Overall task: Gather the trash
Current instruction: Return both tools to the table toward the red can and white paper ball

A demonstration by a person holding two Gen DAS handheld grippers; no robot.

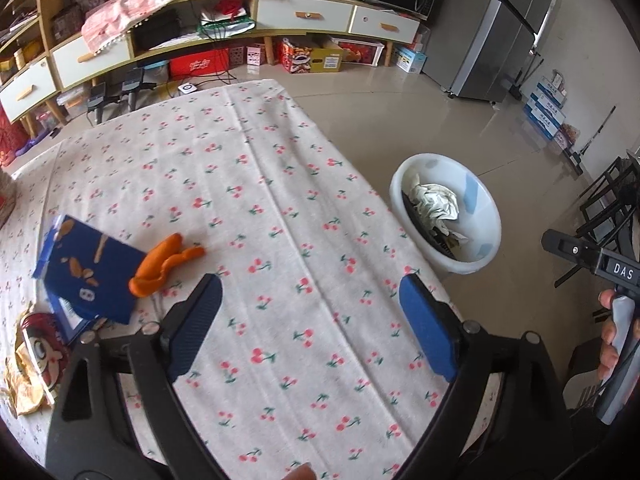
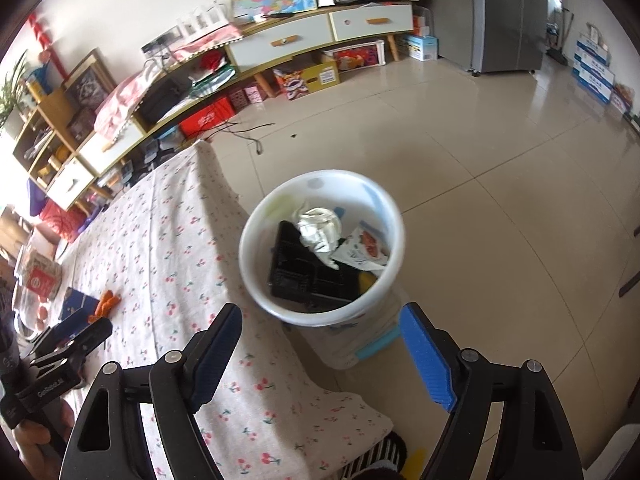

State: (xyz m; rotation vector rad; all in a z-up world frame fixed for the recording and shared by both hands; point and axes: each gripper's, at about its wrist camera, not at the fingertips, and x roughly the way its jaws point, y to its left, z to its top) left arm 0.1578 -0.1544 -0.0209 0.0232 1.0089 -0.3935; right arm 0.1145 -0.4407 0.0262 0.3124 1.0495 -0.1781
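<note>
A white trash bin [image 2: 256,240] stands on the floor by the table's right edge; it holds crumpled paper [image 2: 320,230], a black tray and a snack wrapper. It also shows in the left wrist view [image 1: 490,216]. My right gripper [image 2: 320,312] is open and empty just above the bin's near rim. My left gripper [image 1: 310,284] is open and empty over the cherry-print tablecloth [image 1: 260,184]. A blue box [image 1: 90,276] and an orange peel [image 1: 168,262] lie on the table to its left. A cartoon snack wrapper [image 1: 36,356] lies at the left edge.
A long TV cabinet [image 1: 304,14] with boxes underneath runs along the back wall. A grey fridge [image 1: 492,28] stands at the back right. Blue cartons [image 1: 550,106] and a black chair [image 1: 612,192] stand to the right on the tiled floor.
</note>
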